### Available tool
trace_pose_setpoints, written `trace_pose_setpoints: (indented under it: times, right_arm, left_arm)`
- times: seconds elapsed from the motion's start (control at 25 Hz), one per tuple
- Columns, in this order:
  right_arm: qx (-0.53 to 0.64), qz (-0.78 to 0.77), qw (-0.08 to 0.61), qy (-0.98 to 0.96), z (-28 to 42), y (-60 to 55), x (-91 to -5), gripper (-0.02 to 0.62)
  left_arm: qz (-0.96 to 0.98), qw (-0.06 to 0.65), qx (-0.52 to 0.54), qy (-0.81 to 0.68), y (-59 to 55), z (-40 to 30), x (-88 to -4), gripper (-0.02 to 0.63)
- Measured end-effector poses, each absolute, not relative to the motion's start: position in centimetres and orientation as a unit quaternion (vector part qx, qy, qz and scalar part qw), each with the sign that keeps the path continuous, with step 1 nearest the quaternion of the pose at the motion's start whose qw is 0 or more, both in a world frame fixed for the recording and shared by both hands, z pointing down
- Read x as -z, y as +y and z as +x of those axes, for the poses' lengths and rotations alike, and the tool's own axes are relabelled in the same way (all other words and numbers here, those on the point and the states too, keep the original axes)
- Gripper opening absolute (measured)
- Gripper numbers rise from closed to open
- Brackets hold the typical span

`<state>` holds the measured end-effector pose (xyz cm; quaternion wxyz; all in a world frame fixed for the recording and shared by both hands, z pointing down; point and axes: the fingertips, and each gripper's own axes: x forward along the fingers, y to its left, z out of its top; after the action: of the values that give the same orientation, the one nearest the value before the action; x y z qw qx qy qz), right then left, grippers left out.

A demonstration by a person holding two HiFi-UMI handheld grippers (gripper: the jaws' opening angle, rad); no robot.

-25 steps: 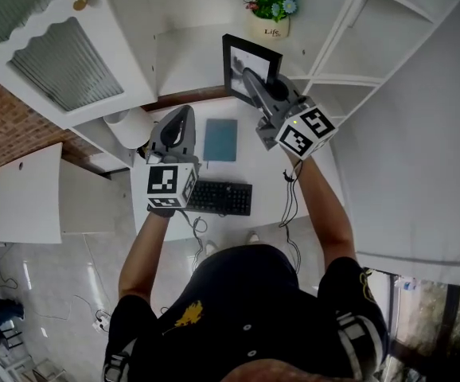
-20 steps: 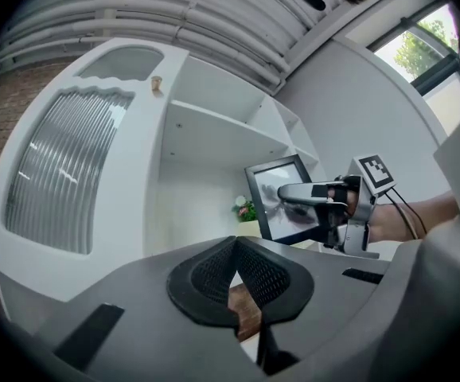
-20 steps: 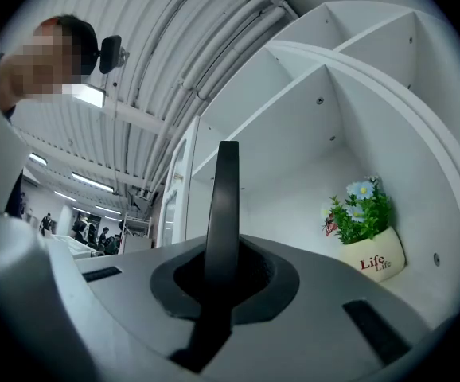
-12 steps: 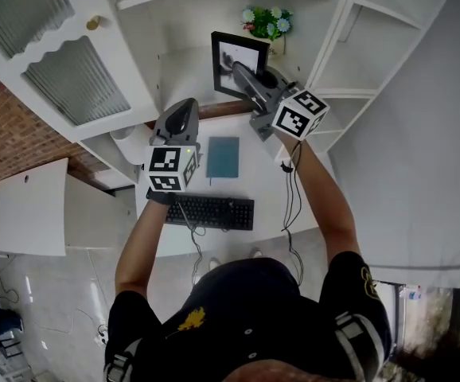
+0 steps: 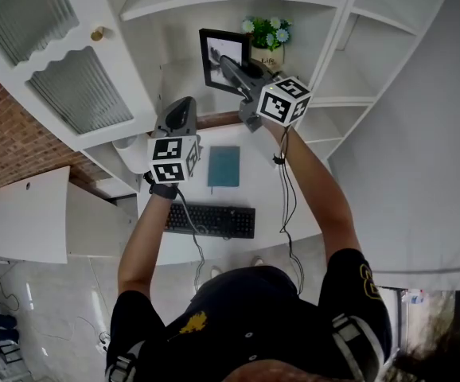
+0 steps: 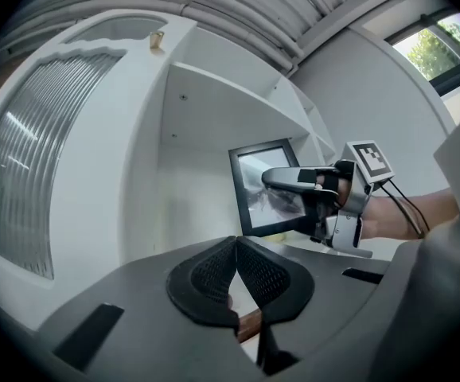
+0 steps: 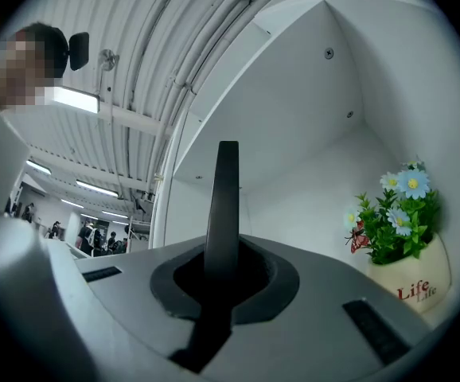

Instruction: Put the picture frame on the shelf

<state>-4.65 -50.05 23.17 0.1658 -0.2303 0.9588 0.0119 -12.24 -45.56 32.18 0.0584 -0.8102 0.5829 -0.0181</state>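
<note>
Grips with the right hand-held gripper [image 7: 225,270] the picture frame [image 7: 228,197], jaws narrowed onto one edge so that the thin black side stands upright between the pads. Holds it vertical and tilted slightly upward, most likely so that it can be stood on its bottom edge and not laid flat. Carries it into the open shelf [image 5: 184,74] compartment, just beside the flower pot [image 5: 267,37] and up above the back of the table [image 5: 250,183]. Impossible to tell whether the bottom edge already touches the shelf board. Hangs with the left hand-held gripper [image 6: 236,273] lower and to the side, pads pressed together on nothing, probably kept out of the way of the placing. Looks like a flat rectangle with a narrow black border and a shiny front, showing a pale grey picture in the left gripper view.
</note>
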Motion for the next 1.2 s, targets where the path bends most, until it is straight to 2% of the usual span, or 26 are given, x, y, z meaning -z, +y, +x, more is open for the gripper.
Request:
trace_pose_setpoints:
  times: [0.36,0.72,1.2]
  right_arm:
    - [-0.016,-0.260,0.154,0.953,-5.0,-52.0,-24.3,0.017]
    - [-0.034,-0.286,0.079,0.954,-6.8,-53.9,-26.6,0.017]
    - [-0.053,-0.301,0.038,0.952,-8.3,-54.2,-28.1,0.017]
  left_arm:
    - [-0.811,0.055,0.013,0.583,-46.1,-12.6,-31.9,0.018]
    - [-0.811,0.057,0.020,0.581,-46.1,-12.6,-31.9,0.018]
    - [-0.817,0.043,0.020,0.575,-46.0,-12.1,-32.6,0.018]
